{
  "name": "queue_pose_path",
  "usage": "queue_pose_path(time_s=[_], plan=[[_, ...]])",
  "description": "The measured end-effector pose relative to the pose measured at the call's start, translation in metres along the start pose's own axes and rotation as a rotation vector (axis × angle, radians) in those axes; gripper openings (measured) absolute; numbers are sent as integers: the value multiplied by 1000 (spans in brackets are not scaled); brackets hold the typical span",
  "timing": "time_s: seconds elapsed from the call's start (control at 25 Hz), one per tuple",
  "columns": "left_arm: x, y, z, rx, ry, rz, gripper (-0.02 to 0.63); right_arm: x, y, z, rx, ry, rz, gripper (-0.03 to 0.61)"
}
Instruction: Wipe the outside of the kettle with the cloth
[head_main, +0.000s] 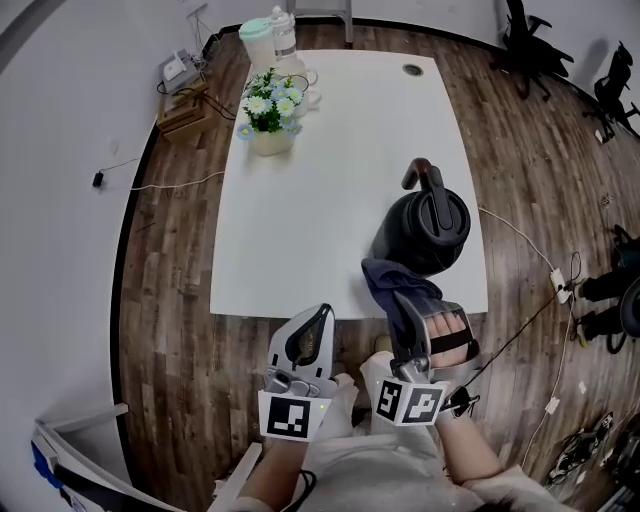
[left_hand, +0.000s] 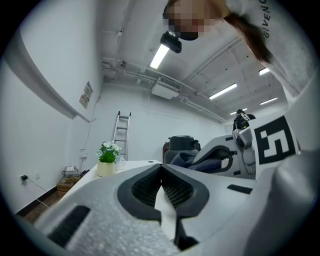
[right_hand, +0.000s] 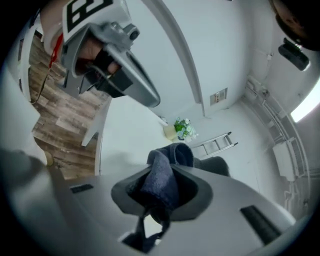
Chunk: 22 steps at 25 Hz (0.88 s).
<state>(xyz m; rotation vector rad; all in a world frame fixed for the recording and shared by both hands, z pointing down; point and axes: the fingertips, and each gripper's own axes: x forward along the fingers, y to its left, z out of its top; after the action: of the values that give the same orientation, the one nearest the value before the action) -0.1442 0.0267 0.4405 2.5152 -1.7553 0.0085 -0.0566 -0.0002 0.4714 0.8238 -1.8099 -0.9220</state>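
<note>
A black kettle with a curved handle stands near the right front corner of the white table. My right gripper is shut on a dark blue cloth, which bunches up just in front of the kettle's near side. In the right gripper view the cloth fills the jaws and hides most of the kettle behind it. My left gripper is shut and holds nothing, off the table's front edge. From the left gripper view the kettle shows beyond the right gripper.
A pot of flowers stands at the table's far left, with a jug and a bottle behind it. A power cord runs over the wooden floor to the right. Office chairs stand far right.
</note>
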Motion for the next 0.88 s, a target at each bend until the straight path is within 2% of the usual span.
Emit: queue_pose_path(time_s=[0.24, 0.36, 0.52, 0.6, 0.76, 0.88], plan=[[-14, 6, -7, -1, 2, -3, 3, 22, 54, -22, -24, 71, 163, 64], [-17, 8, -6, -18, 2, -9, 3, 13, 58, -17, 57, 4, 223, 64], [-14, 13, 14, -5, -20, -24, 3, -41, -4, 8, 293, -272, 160, 64], [-8, 16, 34, 8, -47, -37, 3, -70, -52, 15, 342, -386, 109, 64], [16, 14, 81, 26, -134, -94, 3, -98, -146, 11, 399, -481, 27, 64], [32, 5, 104, 40, -171, -140, 3, -82, -186, 15, 481, -542, 88, 64]])
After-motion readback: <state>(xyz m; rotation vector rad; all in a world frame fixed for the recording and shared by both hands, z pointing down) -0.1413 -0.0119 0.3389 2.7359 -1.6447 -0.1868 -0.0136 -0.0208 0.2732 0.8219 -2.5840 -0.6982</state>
